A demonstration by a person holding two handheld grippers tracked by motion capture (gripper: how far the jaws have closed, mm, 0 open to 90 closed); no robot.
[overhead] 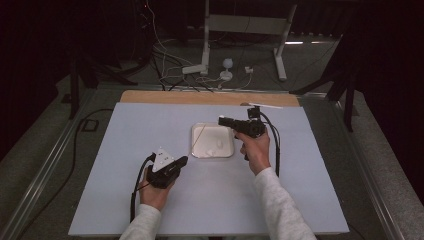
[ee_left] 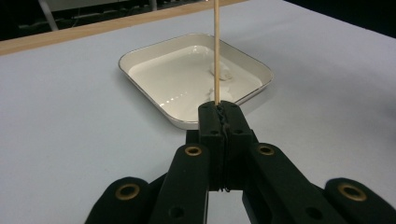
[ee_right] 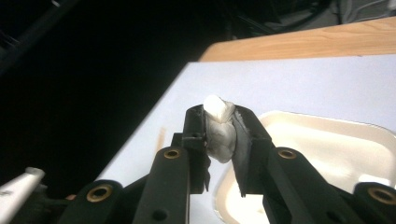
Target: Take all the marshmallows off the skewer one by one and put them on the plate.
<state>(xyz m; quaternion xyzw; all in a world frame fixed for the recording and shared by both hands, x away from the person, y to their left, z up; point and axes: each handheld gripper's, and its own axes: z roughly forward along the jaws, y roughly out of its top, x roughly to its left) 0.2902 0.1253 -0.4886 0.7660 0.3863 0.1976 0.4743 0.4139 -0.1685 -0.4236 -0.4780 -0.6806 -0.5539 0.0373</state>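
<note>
A white square tray [overhead: 196,150] sits mid-table on the pale blue mat, with a small white lump [overhead: 220,145] lying in it. My left gripper [overhead: 183,160] rests on the mat left of the tray, shut on a thin wooden skewer [ee_left: 216,46] that points over the tray [ee_left: 140,70] toward the small white lump [ee_left: 224,74]. My right gripper [overhead: 223,120] is held above the tray's far right corner. In the right gripper view its jaws [ee_right: 219,116] are shut on a soft white lump [ee_right: 220,133], squeezed between the pads above the tray [ee_right: 327,140].
The pale blue mat [overhead: 145,125] covers the table, with a wooden strip [overhead: 210,97] along its far edge. A thin white stick [overhead: 265,105] lies at that edge. Cables and a metal stand [overhead: 205,60] stand on the floor beyond.
</note>
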